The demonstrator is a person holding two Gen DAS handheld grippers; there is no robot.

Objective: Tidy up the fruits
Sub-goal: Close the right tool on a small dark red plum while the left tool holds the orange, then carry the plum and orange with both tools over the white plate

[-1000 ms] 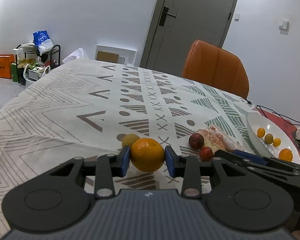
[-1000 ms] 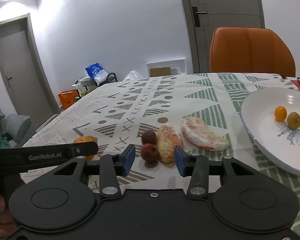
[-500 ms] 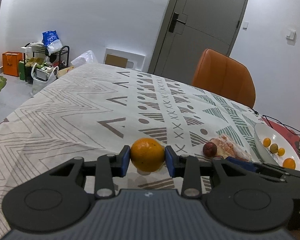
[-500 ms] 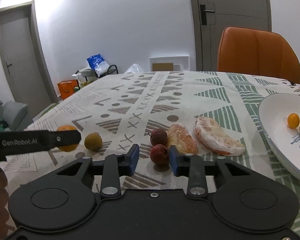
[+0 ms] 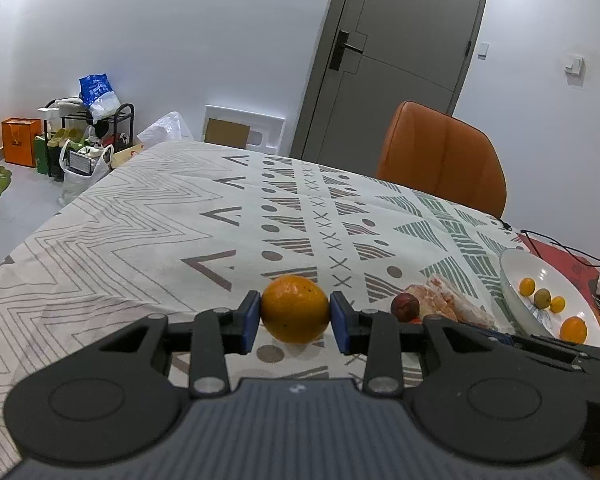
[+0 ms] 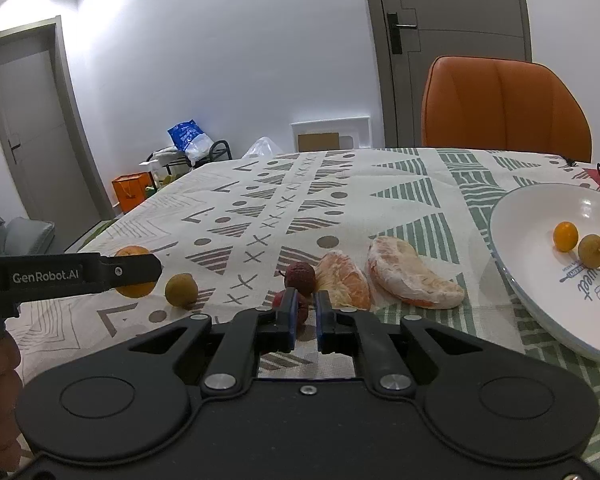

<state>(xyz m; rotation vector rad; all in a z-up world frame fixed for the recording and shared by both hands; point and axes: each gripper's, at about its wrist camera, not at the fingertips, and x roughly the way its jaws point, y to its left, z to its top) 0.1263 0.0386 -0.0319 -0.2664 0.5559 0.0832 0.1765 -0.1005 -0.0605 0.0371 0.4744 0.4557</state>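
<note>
The orange (image 5: 295,309) is pinched between the pads of the left gripper (image 5: 295,317). The right gripper (image 6: 305,317) is pressed onto a small red fruit (image 6: 290,305) at its fingertips. Being small and round, this fruit can be squeezed out and sent rolling over the tablecloth (image 6: 340,184). The plate (image 6: 540,280) is located to its right.

A lived-in home, likely a dining room; the tabletop (image 5: 148,216) wears a patterned cloth, with an orange chair (image 5: 440,152) drawn up; grey interior doors (image 6: 452,48) break plain white walls; a shoe rack (image 5: 88,128), shopping bags (image 5: 18,140) and a sofa corner (image 6: 24,236) crowd the floor.
</note>
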